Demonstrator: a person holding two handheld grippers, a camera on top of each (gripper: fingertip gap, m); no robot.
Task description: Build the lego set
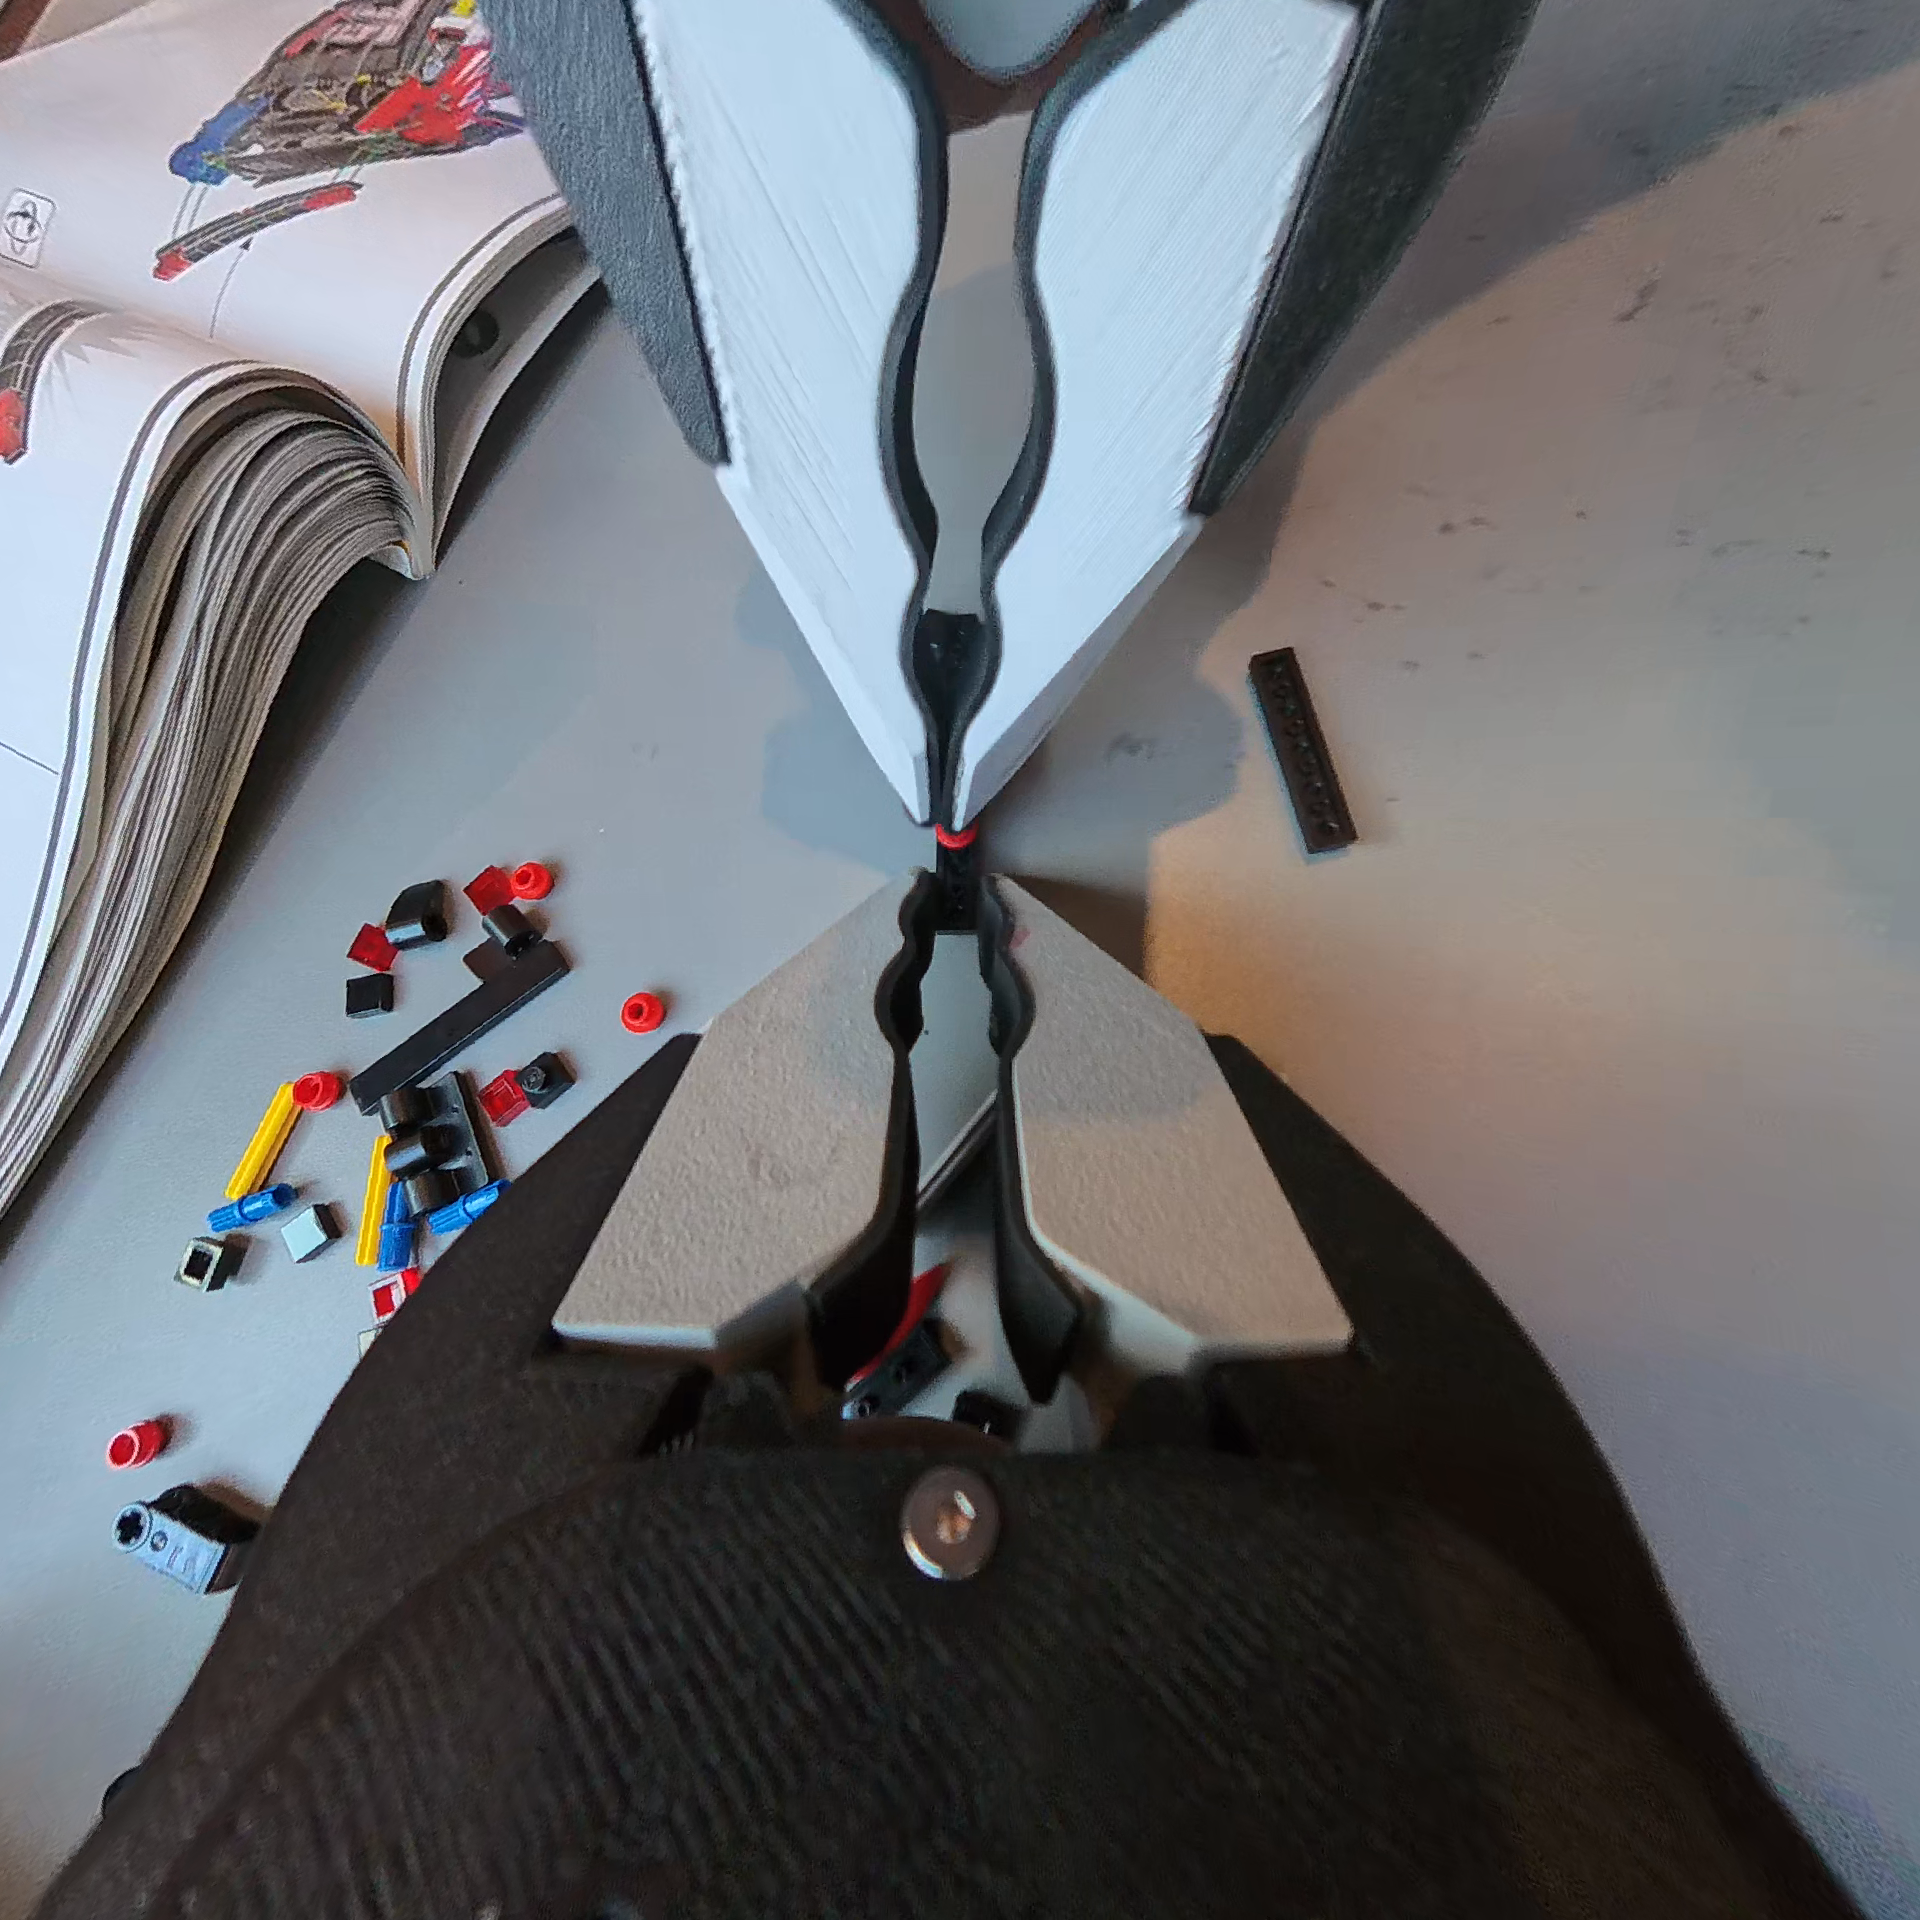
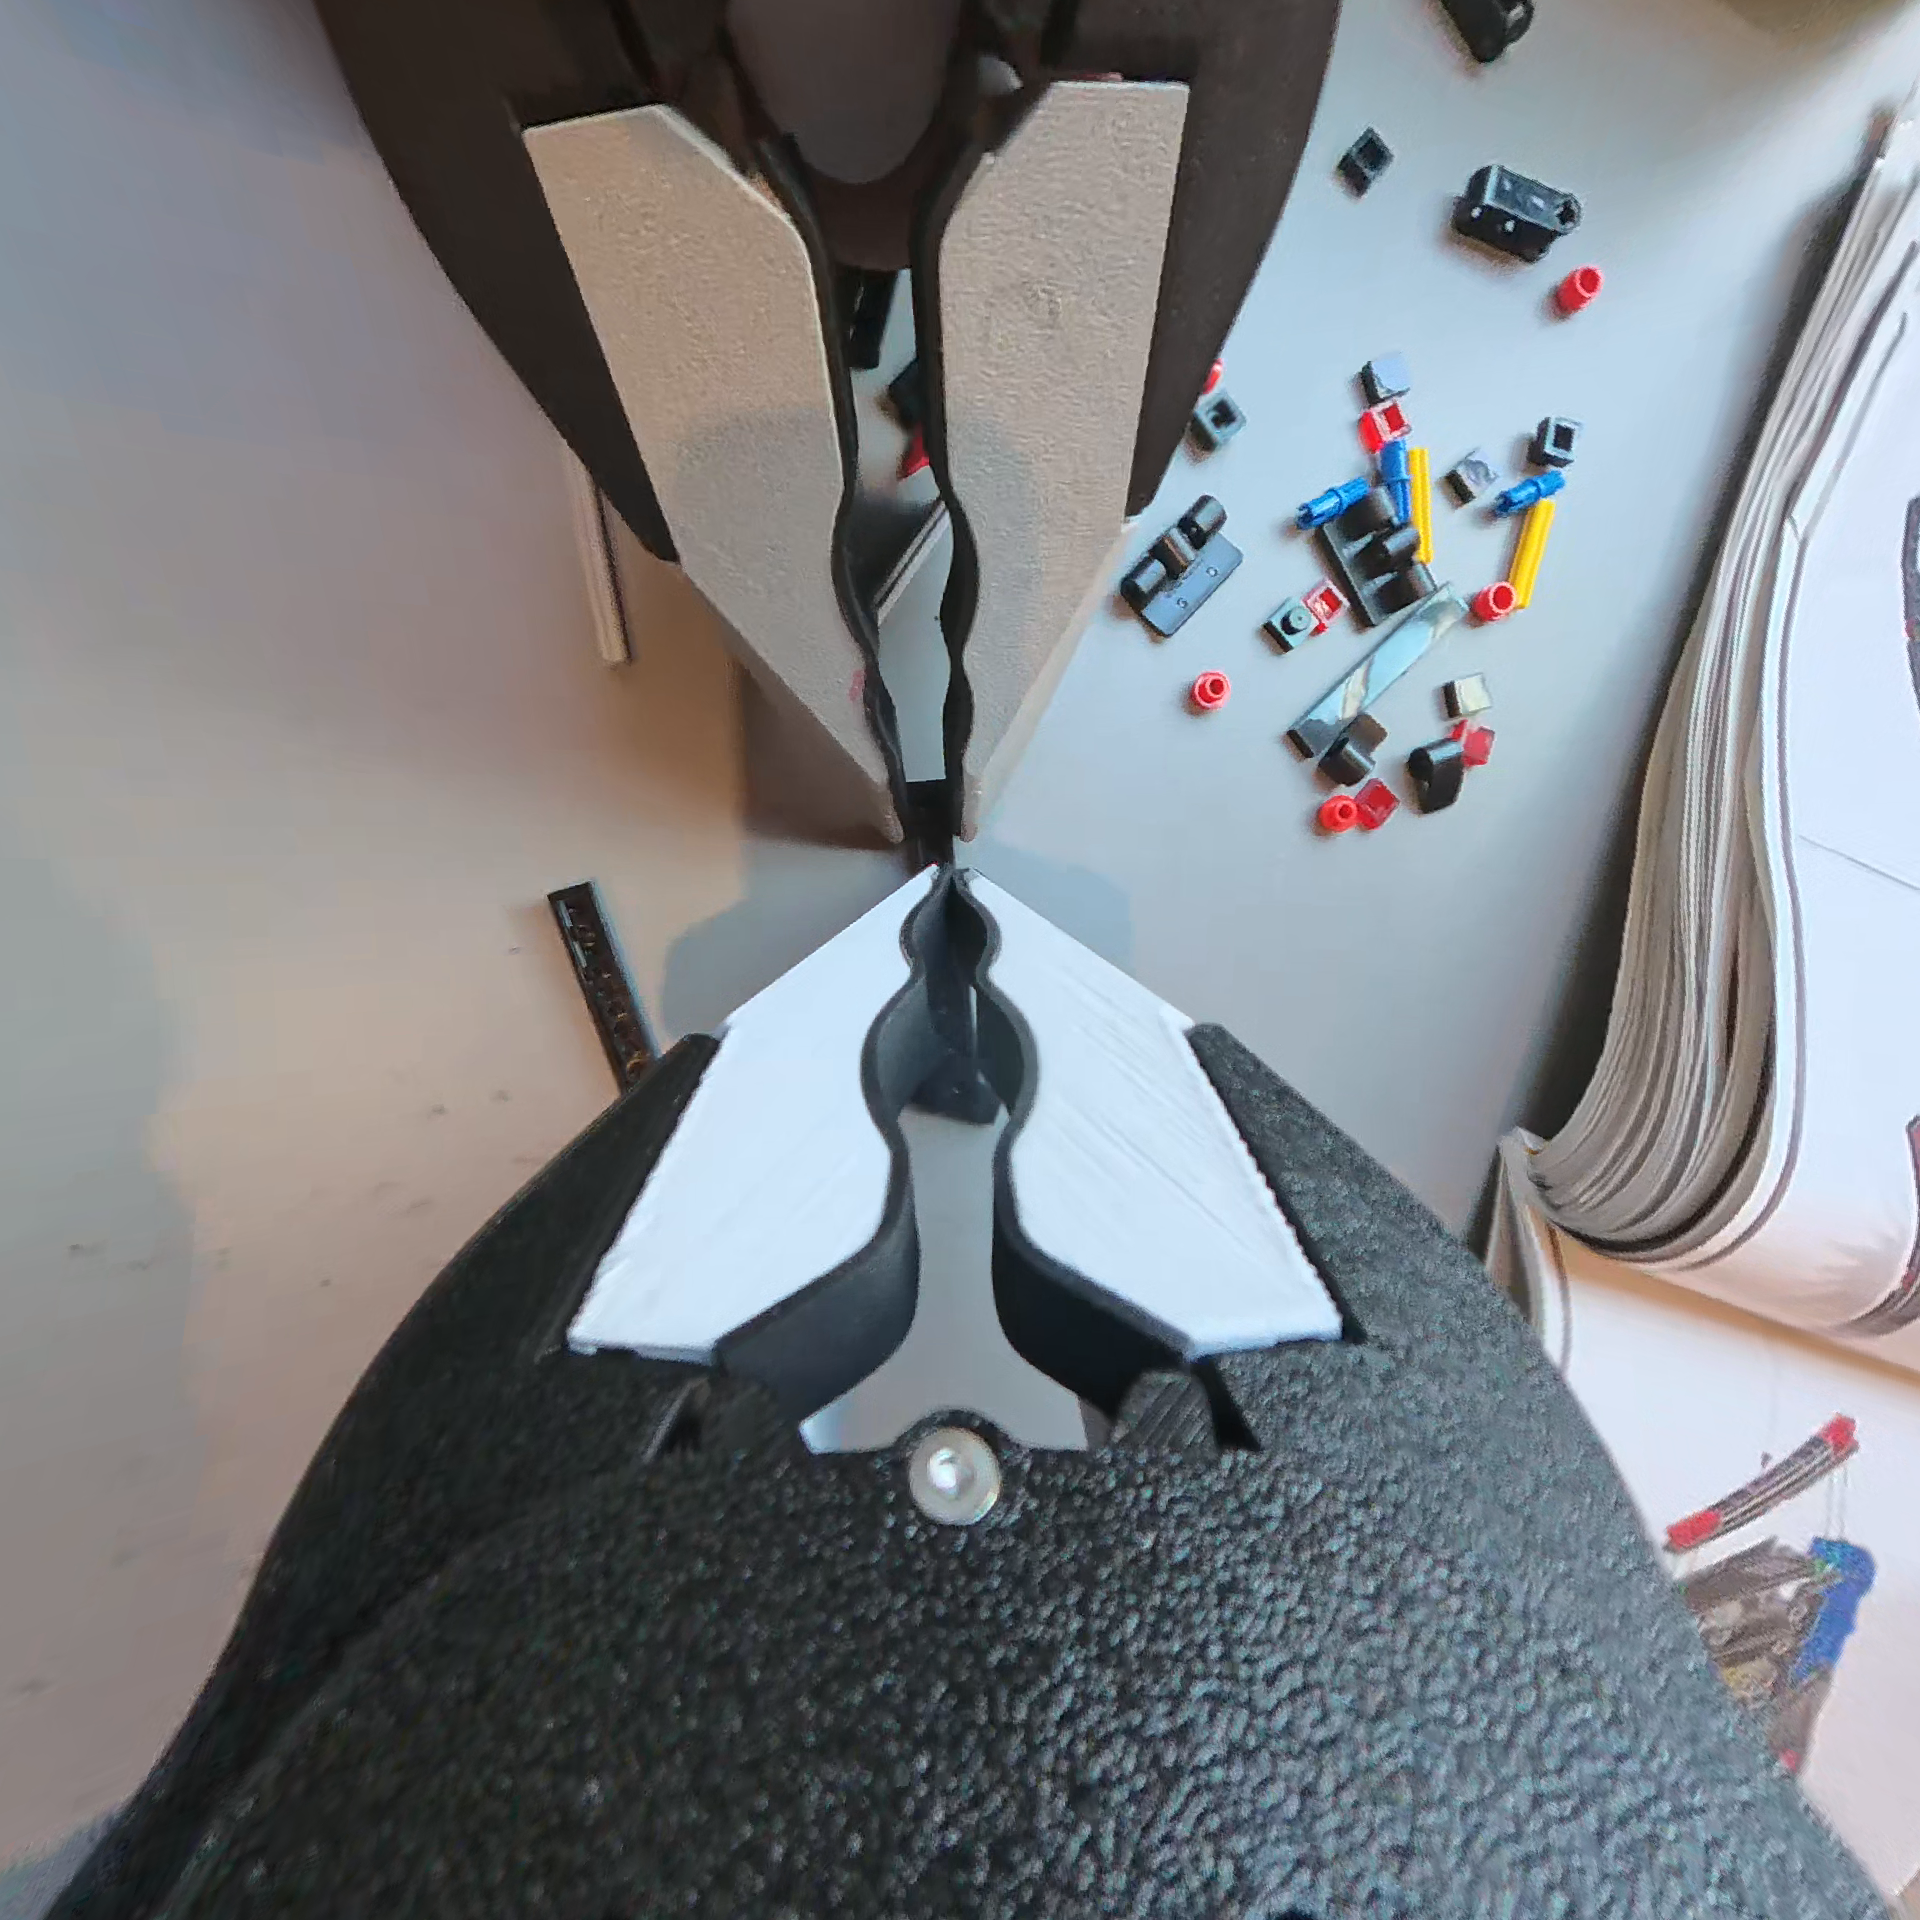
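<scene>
The lego pieces that matter most sit right between your two grippers, held above the grey table. Your left gripper (image 1: 954, 883), the one with beige fingers, has its tips pinched together on a small black piece (image 1: 954, 878) with holes in it. Your right gripper (image 2: 948, 871), with white fingers, meets it tip to tip from the opposite side, and its jaws are clamped on a thin black piece (image 2: 954, 1023) that runs back between the pads; a small red ring (image 1: 955, 834) shows right at its tips in the left wrist view. The two held pieces touch or nearly touch where the tips meet; you cannot tell from either view whether they are joined.

Out from the tips, a long black strip with a row of holes (image 1: 1303, 750) lies flat on the table (image 1: 1558, 1039) by itself, on the side away from the other parts. On the opposite side lies a loose scatter of small parts (image 1: 416, 1091): red round studs, yellow rods, blue pins, black blocks and a long black flat bar. A black connector block (image 1: 182, 1540) and a red stud (image 1: 138, 1442) lie a little apart from that scatter, nearer the left gripper's body. Beyond the scatter, the thick instruction booklet (image 1: 208, 468) lies open, its pages fanned and curling, with a coloured drawing on the upper page.
</scene>
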